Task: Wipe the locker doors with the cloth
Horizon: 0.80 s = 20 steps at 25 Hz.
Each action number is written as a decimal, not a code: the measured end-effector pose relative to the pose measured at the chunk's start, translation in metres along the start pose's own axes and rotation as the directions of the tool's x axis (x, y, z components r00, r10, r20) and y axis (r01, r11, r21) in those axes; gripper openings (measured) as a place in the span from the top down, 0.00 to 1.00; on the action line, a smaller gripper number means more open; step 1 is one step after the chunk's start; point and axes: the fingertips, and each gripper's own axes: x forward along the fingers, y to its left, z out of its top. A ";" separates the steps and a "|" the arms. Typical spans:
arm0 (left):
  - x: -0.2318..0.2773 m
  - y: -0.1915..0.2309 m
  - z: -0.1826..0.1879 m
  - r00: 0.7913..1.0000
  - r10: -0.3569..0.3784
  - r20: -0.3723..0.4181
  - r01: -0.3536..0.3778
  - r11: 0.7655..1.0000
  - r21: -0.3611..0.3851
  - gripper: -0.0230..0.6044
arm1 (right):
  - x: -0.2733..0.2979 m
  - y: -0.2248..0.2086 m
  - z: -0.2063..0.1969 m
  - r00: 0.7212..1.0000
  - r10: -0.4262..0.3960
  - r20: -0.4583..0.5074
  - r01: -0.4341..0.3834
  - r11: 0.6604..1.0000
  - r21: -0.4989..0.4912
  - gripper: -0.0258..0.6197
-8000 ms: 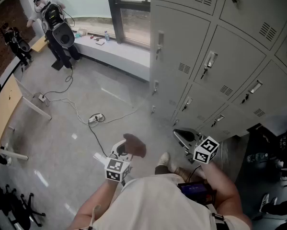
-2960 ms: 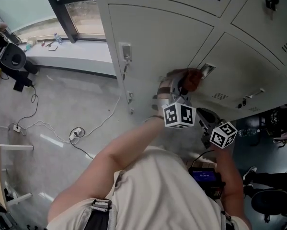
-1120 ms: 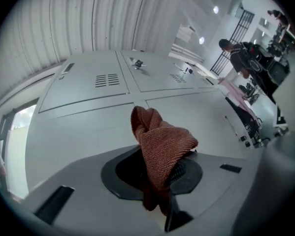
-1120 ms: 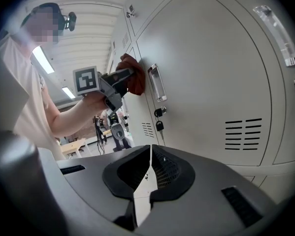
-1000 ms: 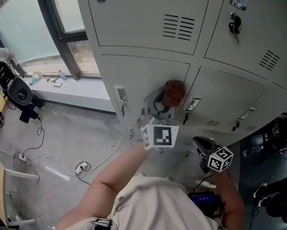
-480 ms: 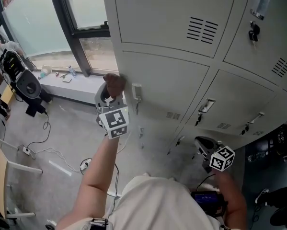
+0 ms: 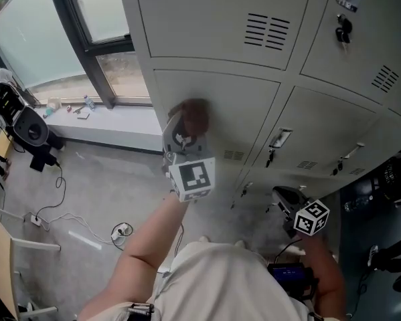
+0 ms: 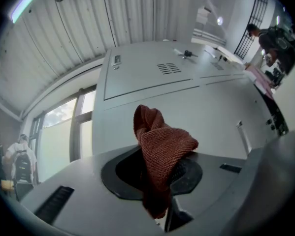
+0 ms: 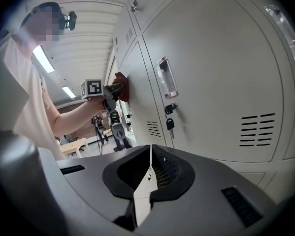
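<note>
A rust-red knitted cloth (image 7: 191,114) (image 8: 163,146) is bunched between the jaws of my left gripper (image 7: 187,127) (image 8: 159,173), which is shut on it. The cloth presses against a grey locker door (image 7: 213,116) in the middle row, left column. From the right gripper view the same cloth (image 9: 121,91) shows touching that door. My right gripper (image 7: 287,198) (image 9: 149,173) hangs low at the right, shut with nothing in it, away from the doors.
Grey lockers (image 7: 361,119) with handles, vents and hanging keys (image 7: 345,27) fill the right and top. A window (image 7: 66,19) and low ledge (image 7: 93,112) with small items lie left. Cables (image 7: 113,229) and bags (image 7: 19,122) sit on the floor.
My left gripper has swept the cloth across the middle-row door, going left to its edge and now back to the right. The right gripper stayed low at the right.
</note>
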 end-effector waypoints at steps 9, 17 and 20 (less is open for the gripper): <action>0.009 -0.151 0.055 0.951 -0.283 0.123 0.280 0.959 0.042 0.85 | -0.041 -0.026 0.003 0.995 -0.084 0.055 0.082 0.996 0.040 0.93; 0.018 -0.092 0.097 0.951 -0.203 0.231 0.197 0.979 0.051 0.85 | -0.040 -0.034 0.009 0.995 -0.073 0.062 0.070 0.997 0.038 0.93; 0.012 -0.045 0.067 0.970 -0.133 0.204 0.111 0.987 0.115 0.85 | -0.030 -0.032 0.013 0.997 -0.048 0.056 0.046 0.999 0.023 0.93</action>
